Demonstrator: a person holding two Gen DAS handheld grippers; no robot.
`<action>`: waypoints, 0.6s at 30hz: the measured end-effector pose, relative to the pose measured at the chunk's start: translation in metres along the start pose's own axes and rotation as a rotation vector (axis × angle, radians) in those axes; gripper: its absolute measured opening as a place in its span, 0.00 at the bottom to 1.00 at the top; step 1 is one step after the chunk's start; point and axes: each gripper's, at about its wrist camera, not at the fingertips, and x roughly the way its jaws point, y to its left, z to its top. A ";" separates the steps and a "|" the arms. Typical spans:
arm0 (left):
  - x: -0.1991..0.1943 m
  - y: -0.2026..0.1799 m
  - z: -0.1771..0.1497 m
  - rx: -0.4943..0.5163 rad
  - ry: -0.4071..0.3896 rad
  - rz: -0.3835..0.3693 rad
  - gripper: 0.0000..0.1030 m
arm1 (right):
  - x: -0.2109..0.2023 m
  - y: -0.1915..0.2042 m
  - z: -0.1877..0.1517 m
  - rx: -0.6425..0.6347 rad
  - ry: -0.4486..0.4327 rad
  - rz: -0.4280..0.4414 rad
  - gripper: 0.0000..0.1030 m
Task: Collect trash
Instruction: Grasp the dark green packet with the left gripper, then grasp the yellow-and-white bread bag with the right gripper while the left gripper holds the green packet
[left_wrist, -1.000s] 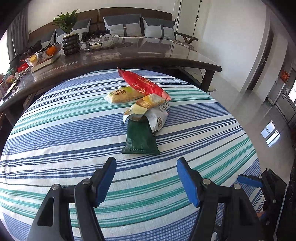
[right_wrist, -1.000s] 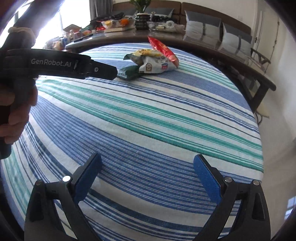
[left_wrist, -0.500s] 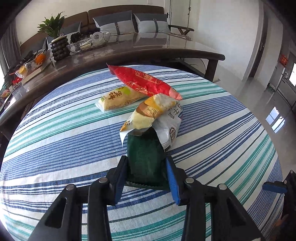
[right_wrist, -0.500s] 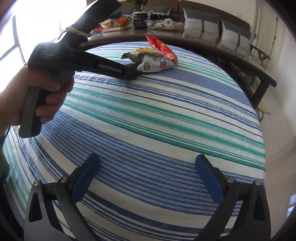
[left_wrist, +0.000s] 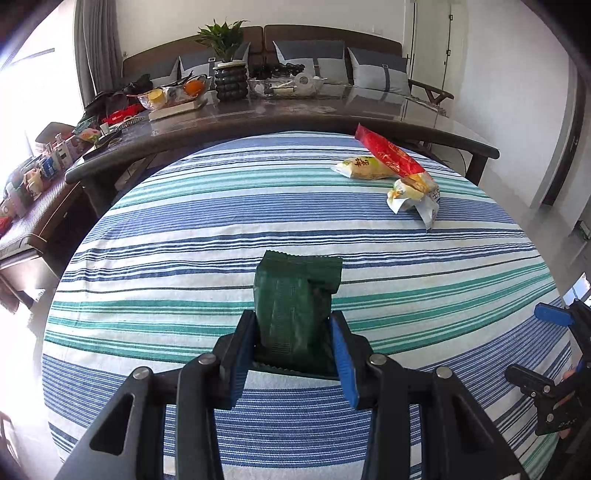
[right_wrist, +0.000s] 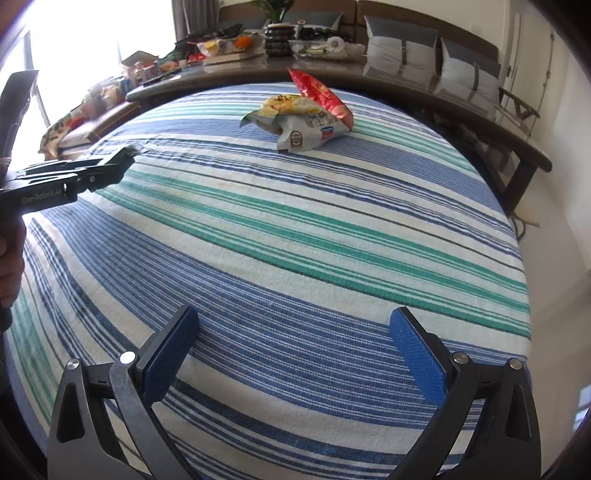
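Between the blue pads of the left gripper a dark green packet is clamped, its crimped upper edge standing clear above the striped tablecloth. From the right wrist view the same gripper is seen at the left edge, with only a sliver of the green packet showing at its tip. Whether the packet touches the cloth cannot be told.

Farther back on the cloth, well apart from the green packet, a small heap of wrappers is left: a red bag is leaned over a yellow packet, and just beside them a yellow-and-white wrapper is laid on a white bag.

The right gripper is held low over the near part of the cloth with its jaws spread wide and nothing between them. Behind the cloth a dark table is crowded with a potted plant and dishes.
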 end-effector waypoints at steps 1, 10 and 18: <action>0.001 0.005 0.000 -0.012 -0.001 -0.004 0.40 | -0.001 -0.001 0.000 0.005 0.000 -0.002 0.99; -0.001 0.020 -0.002 -0.052 -0.015 -0.008 0.40 | 0.024 -0.028 0.049 0.267 0.005 0.104 0.99; 0.004 0.019 -0.005 -0.064 0.016 -0.030 0.40 | 0.086 -0.038 0.133 0.565 -0.035 0.114 1.00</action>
